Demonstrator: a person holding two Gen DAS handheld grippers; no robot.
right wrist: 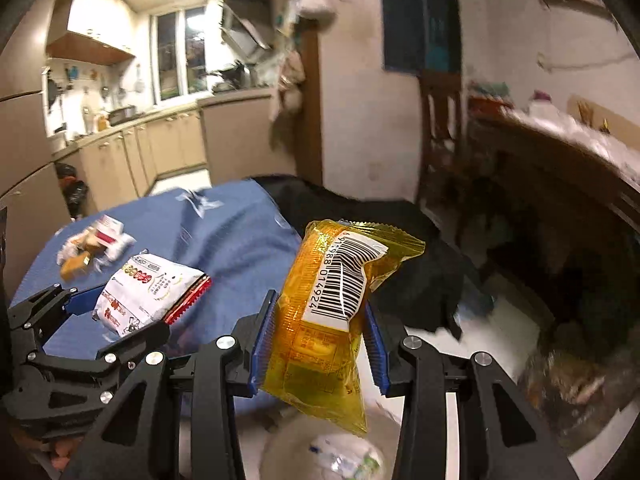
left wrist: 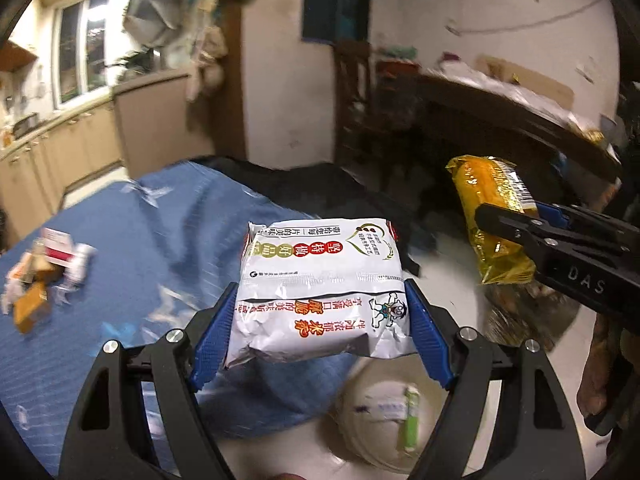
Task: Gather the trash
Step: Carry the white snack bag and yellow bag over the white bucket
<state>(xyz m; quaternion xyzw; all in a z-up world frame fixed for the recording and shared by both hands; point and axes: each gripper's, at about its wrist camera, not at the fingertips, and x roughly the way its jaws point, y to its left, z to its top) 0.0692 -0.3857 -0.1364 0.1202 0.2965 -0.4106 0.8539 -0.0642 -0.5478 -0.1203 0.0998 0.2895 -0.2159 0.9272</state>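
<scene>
Left claw [left wrist: 320, 320] pinches a white snack bag [left wrist: 320, 288]; right claw [right wrist: 320, 336] pinches a yellow snack bag [right wrist: 332, 312] above a bin [left wrist: 380, 416].

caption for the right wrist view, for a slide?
Right tool grips a yellow snack packet above a white bin; left tool alongside holds a white packet.

A blue cloth [right wrist: 224, 236] covers the table; small boxes and wrappers [right wrist: 94, 250] lie in a heap at its ten o'clock side.
</scene>
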